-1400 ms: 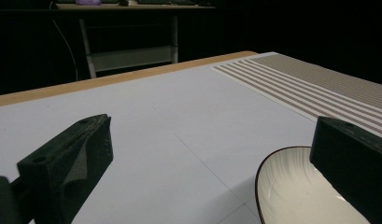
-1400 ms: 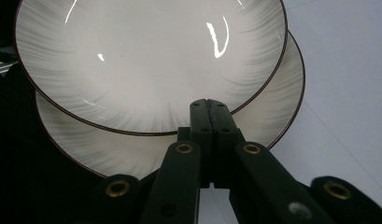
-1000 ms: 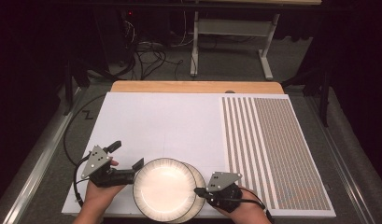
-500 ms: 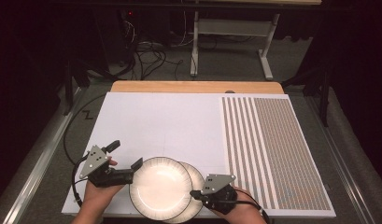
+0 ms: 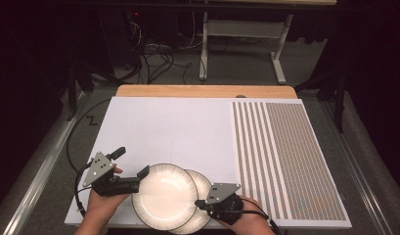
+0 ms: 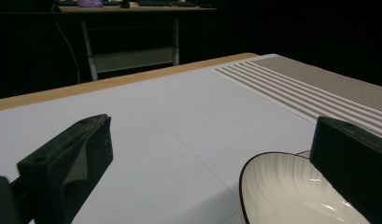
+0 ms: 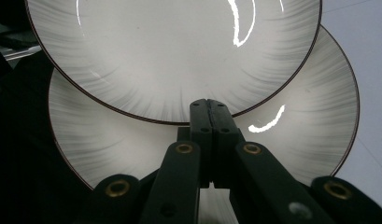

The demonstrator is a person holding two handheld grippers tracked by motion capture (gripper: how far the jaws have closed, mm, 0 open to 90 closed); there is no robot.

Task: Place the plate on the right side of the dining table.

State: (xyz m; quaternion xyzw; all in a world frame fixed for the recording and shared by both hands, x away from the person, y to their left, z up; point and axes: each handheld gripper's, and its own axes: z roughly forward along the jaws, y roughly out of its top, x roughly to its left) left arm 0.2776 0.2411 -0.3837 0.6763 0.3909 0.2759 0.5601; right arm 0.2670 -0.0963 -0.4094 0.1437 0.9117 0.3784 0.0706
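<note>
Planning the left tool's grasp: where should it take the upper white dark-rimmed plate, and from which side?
Probably the upper white dark-rimmed plate at its left rim, approached from the left. That edge lies free over the white table sheet, with the open left tool already beside it; its right side overlaps the lower white plate.

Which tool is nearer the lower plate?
Right. The right tool, jaws shut, sits over the lower plate at its near-right rim. The left tool, jaws open, is beside the upper plate at its left edge, farther from the lower one.
</note>
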